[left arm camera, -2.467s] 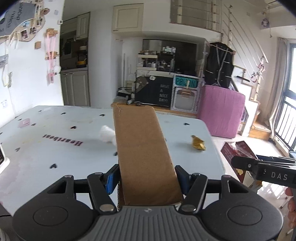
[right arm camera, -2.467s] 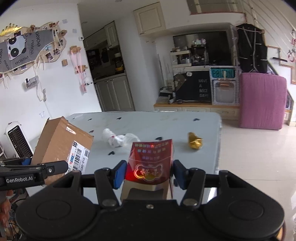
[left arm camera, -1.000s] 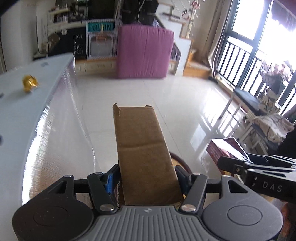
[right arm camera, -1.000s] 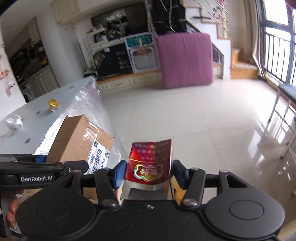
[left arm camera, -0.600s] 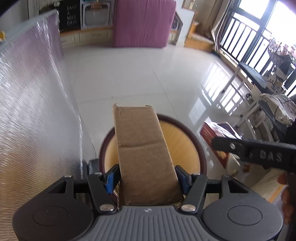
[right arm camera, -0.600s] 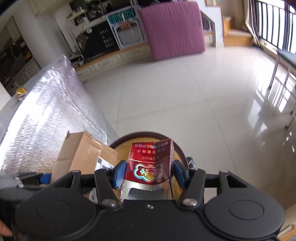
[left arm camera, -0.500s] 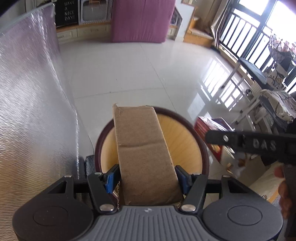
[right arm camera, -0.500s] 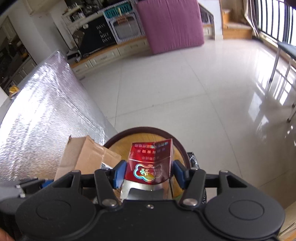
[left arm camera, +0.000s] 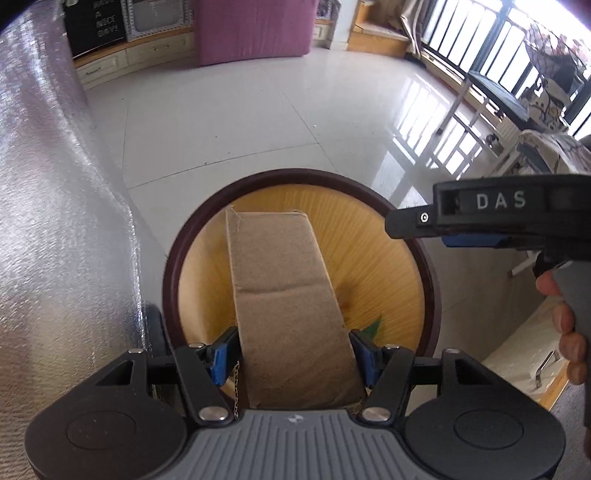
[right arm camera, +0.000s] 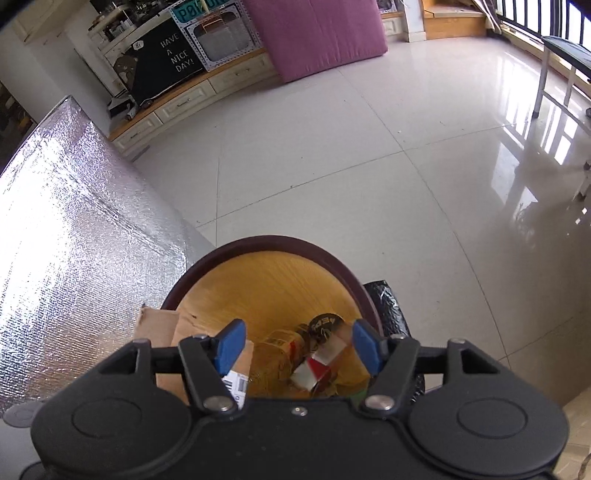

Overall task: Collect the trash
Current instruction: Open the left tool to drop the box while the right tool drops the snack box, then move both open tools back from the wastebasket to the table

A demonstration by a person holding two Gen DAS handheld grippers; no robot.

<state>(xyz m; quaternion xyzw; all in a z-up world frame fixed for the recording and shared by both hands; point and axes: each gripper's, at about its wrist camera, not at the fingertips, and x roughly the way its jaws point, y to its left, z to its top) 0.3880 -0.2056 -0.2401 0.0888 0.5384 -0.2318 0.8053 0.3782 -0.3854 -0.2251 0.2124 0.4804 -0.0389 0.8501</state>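
Note:
A round bin [left arm camera: 295, 173] with a dark brown rim and a yellow inside stands on the floor below both grippers. My left gripper [left arm camera: 293, 354] is shut on a brown cardboard box [left arm camera: 280, 280], which hangs over the bin's mouth. In the right wrist view my right gripper [right arm camera: 298, 345] has its jaws opening, and nothing is between the blue pads. The red and silver box [right arm camera: 317, 365] lies down in the bin [right arm camera: 295, 242] among other trash, free of the pads. The cardboard box [right arm camera: 162, 332] shows at the bin's left edge. The right gripper [left arm camera: 469, 240] reaches in over the bin's right rim.
The foil-covered side of the table [left arm camera: 55, 221] rises close on the left of the bin. A black bag [right arm camera: 388, 306] lies against the bin's right side. A purple mattress [right arm camera: 317, 33] leans at the far wall. A person's fingers [left arm camera: 561, 321] grip the right handle.
Both grippers have sunk closer over the bin. The right jaws have opened and the red box has dropped from them into the bin. The left gripper keeps its hold on the cardboard box.

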